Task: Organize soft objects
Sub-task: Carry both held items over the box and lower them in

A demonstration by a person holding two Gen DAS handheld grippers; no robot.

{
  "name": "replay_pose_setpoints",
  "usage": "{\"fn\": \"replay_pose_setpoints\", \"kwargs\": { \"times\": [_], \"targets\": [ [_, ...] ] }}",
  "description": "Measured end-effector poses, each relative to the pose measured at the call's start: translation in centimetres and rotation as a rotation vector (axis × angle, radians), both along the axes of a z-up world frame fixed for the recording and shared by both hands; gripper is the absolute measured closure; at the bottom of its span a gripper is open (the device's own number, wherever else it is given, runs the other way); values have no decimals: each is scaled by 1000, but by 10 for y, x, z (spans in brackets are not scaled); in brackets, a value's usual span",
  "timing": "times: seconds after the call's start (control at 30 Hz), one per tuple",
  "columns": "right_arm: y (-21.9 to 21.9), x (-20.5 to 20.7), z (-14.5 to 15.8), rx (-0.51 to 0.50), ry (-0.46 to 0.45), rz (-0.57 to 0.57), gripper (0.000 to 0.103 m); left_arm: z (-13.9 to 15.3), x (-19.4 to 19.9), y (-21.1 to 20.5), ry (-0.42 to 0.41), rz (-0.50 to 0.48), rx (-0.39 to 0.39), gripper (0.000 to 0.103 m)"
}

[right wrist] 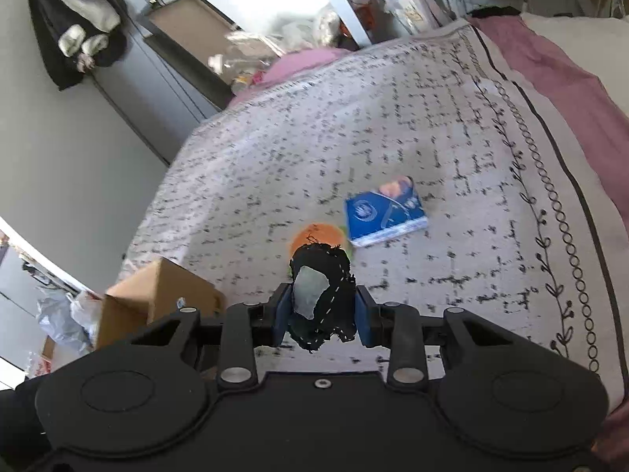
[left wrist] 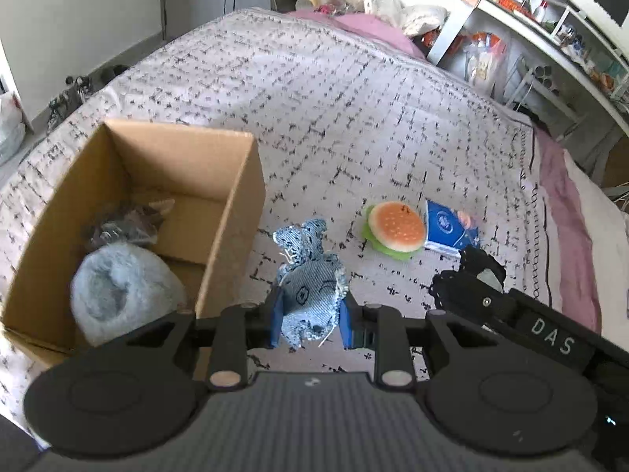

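Observation:
My left gripper [left wrist: 310, 322] is shut on a blue denim soft toy [left wrist: 310, 287], held just right of an open cardboard box [left wrist: 232, 212] on the bed. In the box lie a fluffy light-blue item [left wrist: 122, 295] and a dark grey one [left wrist: 125, 224]. My right gripper [right wrist: 322, 318] is shut on a black stitched soft toy [right wrist: 326, 295] with a pale patch; it also shows in the left wrist view [left wrist: 468, 279]. A plush burger [left wrist: 395, 228] and a blue tissue pack [left wrist: 448, 228] lie on the bedspread beyond; both show in the right wrist view, the burger [right wrist: 318, 234] partly hidden, the pack [right wrist: 385, 212] whole.
The patterned bedspread [left wrist: 334, 118] covers the bed, with a pink sheet [left wrist: 566, 204] along its right edge. White shelves with clutter [left wrist: 550, 27] stand at the far right. A grey wall and cabinet [right wrist: 98, 126] stand left of the bed. The box corner shows in the right wrist view [right wrist: 157, 295].

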State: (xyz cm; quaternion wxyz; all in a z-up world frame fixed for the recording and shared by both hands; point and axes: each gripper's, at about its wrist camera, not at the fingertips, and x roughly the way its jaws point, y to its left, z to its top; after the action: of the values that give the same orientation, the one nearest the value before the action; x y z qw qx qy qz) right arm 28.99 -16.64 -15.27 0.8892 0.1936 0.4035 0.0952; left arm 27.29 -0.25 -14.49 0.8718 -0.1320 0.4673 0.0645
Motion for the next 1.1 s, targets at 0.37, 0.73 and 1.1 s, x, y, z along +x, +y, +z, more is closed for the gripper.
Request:
{"fn": "replay_pose_setpoints", "kwargs": {
  "times": [0.37, 0.73, 1.1],
  "targets": [
    [22, -8, 20, 32, -49, 38, 69, 31, -20, 30, -68, 17, -19, 76],
    [65, -19, 28, -18, -103, 106, 69, 47, -44, 88, -102, 80, -46, 76],
    [115, -38, 33, -65, -158, 202, 69, 47, -60, 137, -114, 109, -90, 76]
  ]
}}
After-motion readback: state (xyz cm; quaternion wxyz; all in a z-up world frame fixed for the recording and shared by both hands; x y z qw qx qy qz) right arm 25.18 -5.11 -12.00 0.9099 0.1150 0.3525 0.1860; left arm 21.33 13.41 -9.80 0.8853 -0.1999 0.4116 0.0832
